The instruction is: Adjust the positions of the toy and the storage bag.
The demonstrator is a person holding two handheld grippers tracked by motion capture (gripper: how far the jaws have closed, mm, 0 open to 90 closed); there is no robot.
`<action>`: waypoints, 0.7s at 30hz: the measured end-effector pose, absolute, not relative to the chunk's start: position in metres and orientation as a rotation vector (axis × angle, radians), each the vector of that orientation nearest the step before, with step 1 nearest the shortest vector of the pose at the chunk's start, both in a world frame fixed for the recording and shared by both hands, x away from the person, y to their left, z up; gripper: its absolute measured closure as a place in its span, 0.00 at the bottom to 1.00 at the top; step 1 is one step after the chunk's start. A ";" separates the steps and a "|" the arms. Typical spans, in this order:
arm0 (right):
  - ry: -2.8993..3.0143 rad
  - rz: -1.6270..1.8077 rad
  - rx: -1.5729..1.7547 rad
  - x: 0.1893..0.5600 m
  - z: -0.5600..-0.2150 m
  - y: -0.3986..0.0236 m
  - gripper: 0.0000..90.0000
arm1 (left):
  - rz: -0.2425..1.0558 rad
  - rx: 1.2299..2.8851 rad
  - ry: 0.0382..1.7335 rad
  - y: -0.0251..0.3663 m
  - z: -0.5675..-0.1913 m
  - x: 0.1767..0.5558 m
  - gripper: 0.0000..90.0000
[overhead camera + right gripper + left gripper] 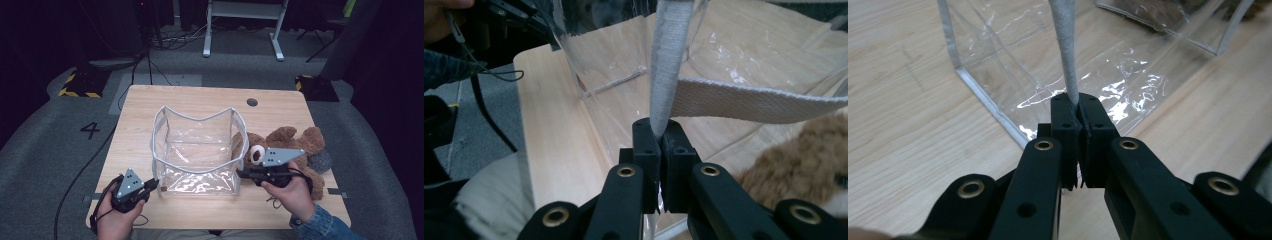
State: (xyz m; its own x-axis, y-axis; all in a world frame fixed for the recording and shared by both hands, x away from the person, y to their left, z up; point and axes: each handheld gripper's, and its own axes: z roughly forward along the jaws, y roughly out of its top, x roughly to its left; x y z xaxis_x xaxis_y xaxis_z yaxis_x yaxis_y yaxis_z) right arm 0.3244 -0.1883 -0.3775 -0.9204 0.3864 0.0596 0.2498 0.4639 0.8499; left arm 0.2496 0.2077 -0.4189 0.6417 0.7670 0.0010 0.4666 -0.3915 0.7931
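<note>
Here the clear bag [197, 150] stands open mid-table [145, 100]. The left gripper [154, 186] is clamped on the bag's grey trim [1068, 60] at its near left corner; the right gripper [240, 173] is clamped on the trim at the near right corner. A teddy [290, 142] lies just right of the bag.

We see the left gripper [152, 186] at the lower left of the high view, black-bodied, topped by a grey three-cornered plate dotted with small screws; a thin black cable loops beneath it; the right gripper [241, 173], at lower right, wears the same plate; a blue denim sleeve [320, 223] covers that wrist; up close, both show matte black jaws with brass-ringed rivets and blocky pads [1066, 131].
</note>
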 end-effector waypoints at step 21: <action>2.590 1.431 0.534 0.279 -0.372 -0.224 0.67 | 0.423 2.039 0.856 0.204 -0.417 0.214 0.74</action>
State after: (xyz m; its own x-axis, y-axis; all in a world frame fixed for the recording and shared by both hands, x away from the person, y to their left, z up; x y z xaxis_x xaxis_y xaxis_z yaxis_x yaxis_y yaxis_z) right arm 0.2794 -0.2244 -0.3718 -0.9282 0.3685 0.0523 0.2403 0.4861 0.8402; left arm 0.2138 0.2041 -0.4174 0.7070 0.7070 -0.0183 0.4152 -0.3941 0.8199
